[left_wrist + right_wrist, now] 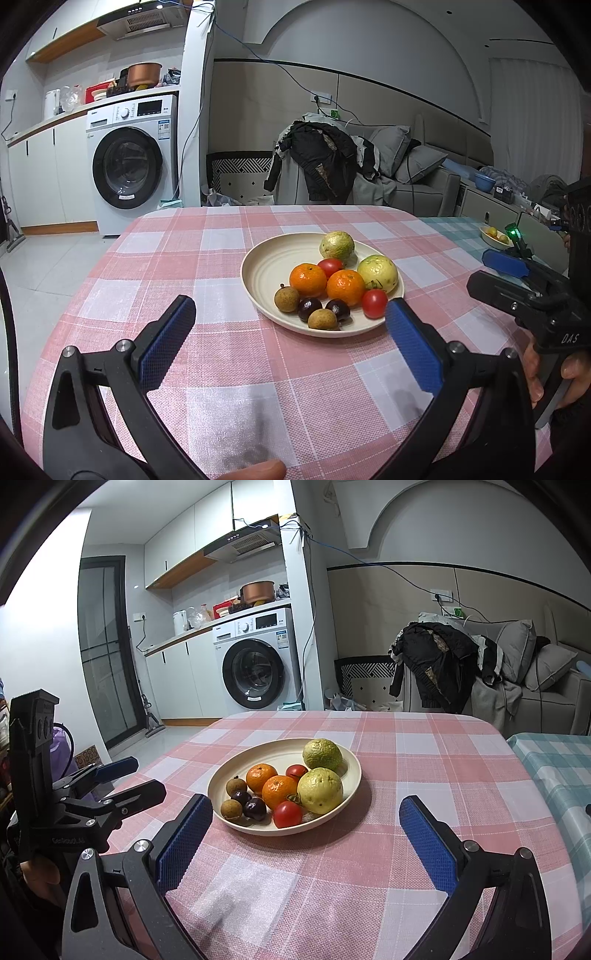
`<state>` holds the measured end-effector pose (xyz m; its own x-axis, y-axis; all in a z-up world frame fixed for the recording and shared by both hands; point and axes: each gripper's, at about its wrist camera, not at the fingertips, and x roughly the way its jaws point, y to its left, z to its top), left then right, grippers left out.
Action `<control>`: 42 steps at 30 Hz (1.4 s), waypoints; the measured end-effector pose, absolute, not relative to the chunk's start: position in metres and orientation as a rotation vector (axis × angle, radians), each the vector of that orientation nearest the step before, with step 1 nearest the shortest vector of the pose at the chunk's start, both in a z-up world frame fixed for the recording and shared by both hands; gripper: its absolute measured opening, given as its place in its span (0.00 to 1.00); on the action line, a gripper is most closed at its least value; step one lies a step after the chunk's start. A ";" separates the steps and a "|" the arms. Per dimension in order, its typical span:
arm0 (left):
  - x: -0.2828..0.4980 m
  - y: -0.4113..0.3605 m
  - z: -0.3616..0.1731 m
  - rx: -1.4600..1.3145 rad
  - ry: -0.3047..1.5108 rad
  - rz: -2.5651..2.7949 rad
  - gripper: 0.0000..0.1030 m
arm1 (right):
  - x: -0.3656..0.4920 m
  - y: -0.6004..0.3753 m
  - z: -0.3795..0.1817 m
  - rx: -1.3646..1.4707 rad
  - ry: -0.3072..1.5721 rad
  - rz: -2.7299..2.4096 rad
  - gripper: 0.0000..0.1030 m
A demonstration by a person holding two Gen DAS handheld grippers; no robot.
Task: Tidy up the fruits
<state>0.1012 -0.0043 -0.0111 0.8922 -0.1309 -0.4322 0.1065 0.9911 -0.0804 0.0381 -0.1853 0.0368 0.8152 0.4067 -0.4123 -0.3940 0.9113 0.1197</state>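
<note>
Fruits (332, 284) heaped together on a cream plate (266, 269) mid-table: two oranges, two guavas, two tomatoes, longans, dark round fruits. Could be sorted already, or gathered awaiting sorting; cannot tell which. Pink checked cloth (184, 258) beneath. Left gripper (291, 314) and right gripper (306, 812) both spread wide, empty, just short of the plate, touching nothing.
</note>
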 end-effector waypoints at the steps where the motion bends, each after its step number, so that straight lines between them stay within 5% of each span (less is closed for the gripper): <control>1: 0.101 -0.004 -0.011 -0.056 0.453 -0.122 0.99 | 0.038 -0.185 0.037 0.029 0.447 0.426 1.00; 42: 0.102 -0.005 -0.011 -0.054 0.448 -0.126 1.00 | 0.036 -0.186 0.037 0.036 0.439 0.423 1.00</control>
<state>0.1016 -0.0051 -0.0109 0.8936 -0.1333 -0.4286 0.1095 0.9908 -0.0797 0.0364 -0.1857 0.0372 0.8197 0.4049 -0.4052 -0.3896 0.9126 0.1239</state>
